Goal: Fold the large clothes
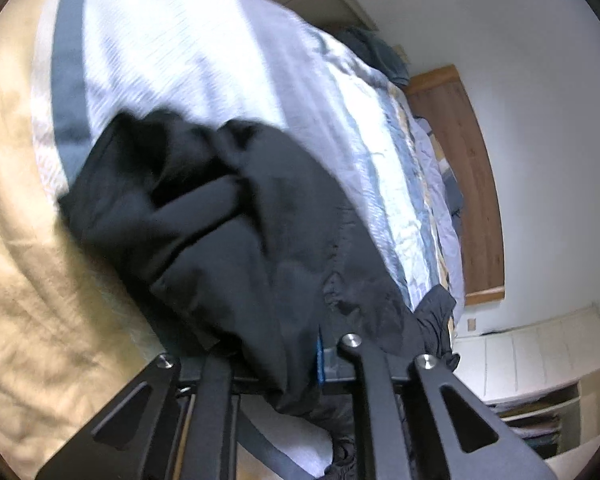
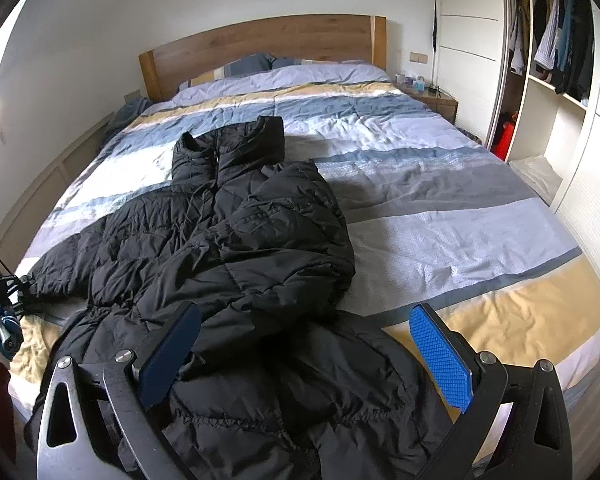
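A large black puffer jacket (image 2: 228, 240) lies crumpled on the striped duvet (image 2: 440, 216), collar toward the headboard and hem toward me. My right gripper (image 2: 306, 356) is open, blue pads (image 2: 440, 356) spread wide just above the jacket's hem, holding nothing. My left gripper (image 1: 296, 364) is shut on the jacket's black fabric (image 1: 228, 216), which drapes over its fingers and hides the pads except a blue sliver. In the right wrist view the left gripper (image 2: 4, 296) sits at the bed's left edge by the jacket's sleeve end, held by a gloved hand.
The bed has a wooden headboard (image 2: 260, 48) and pillows (image 2: 280, 72). A nightstand (image 2: 432, 96) with small items stands at the right. An open wardrobe (image 2: 548, 52) with hanging clothes is at the far right. A low wall panel (image 2: 40, 184) runs along the left.
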